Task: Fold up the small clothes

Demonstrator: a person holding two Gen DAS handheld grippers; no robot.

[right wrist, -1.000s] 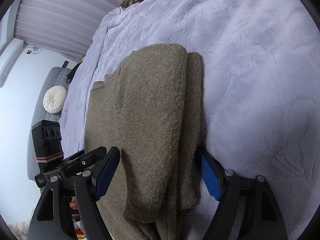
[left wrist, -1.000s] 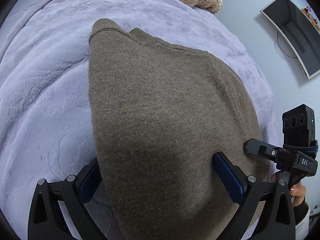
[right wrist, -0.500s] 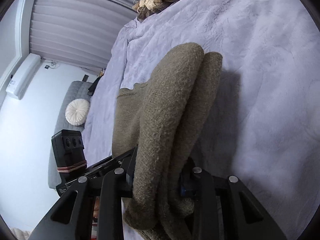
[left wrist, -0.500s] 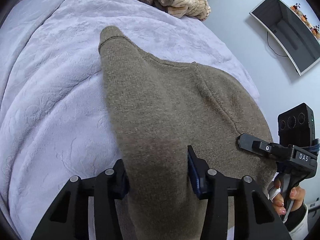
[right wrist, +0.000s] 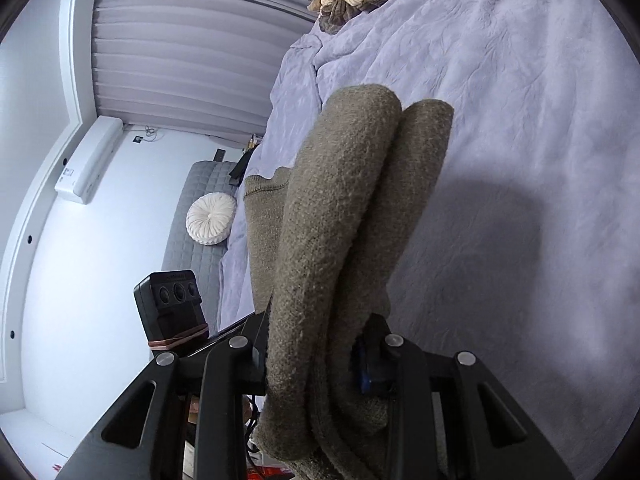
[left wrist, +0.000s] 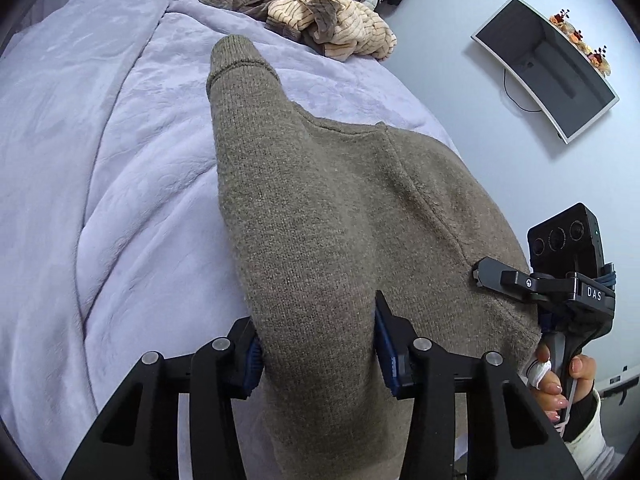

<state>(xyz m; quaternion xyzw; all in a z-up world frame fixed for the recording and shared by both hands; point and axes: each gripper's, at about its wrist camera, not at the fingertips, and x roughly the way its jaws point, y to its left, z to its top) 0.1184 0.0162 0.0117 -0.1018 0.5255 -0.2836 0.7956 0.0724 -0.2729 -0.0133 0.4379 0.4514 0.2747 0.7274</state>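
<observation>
Your left gripper (left wrist: 318, 344) has its fingers closed tight on a bunched fold of the olive-brown knit sweater (left wrist: 340, 220), the blue pads pressing into the fabric from both sides. From there the sweater stretches forward and away from you, its ribbed edge (left wrist: 236, 68) rising to a rounded tip over the lavender bedspread (left wrist: 100, 160), while the rest of the cloth spreads off to your right toward the other tool. Your right gripper (right wrist: 310, 354) is likewise clamped on the sweater (right wrist: 340, 220), and here it holds two thick rolled layers lying side by side, lifted off the bed with a dark shadow falling on the bedspread (right wrist: 520, 100) to the right of them. In the left wrist view you can see your right hand (left wrist: 560, 380) wrapped around the handle of that right tool at the sweater's far edge. A heap of striped cream and grey clothes (left wrist: 320, 20) sits at the far end of the bed, well apart from the sweater. A curved monitor (left wrist: 548, 68) hangs on the wall, and a round white cushion (right wrist: 211, 218) rests on a grey quilted sofa (right wrist: 192, 256) beside the bed.
</observation>
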